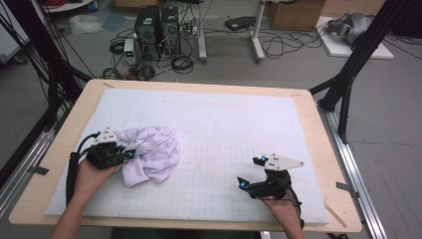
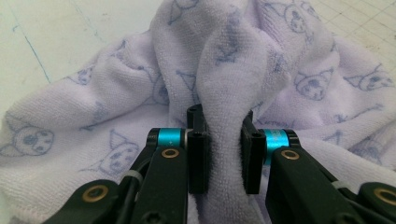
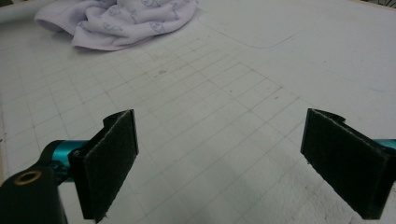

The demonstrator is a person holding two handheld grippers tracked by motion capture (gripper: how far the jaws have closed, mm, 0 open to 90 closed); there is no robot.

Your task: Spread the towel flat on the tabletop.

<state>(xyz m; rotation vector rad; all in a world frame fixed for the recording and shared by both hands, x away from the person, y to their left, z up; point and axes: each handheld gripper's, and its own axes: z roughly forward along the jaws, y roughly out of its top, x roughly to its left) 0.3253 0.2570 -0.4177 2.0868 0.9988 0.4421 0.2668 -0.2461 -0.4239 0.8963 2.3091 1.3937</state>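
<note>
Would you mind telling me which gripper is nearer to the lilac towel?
Left. The left gripper is shut on a fold of the lilac towel; the right gripper hangs open over the bare mat, well apart from it.

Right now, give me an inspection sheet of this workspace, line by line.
Surface: white gridded mat on a wooden table; faint pen marks.
Job's things: lilac printed towel, crumpled in a heap at the mat's left.
Clutter: nothing seen on the mat besides the towel.
Grippers: left gripper shut on a fold of the towel; right gripper open, jaws wide over bare mat.
Cables: black cable trails from the left gripper along the forearm.
Surroundings: computer towers, loose floor wiring, cardboard box, black frame legs.
</note>
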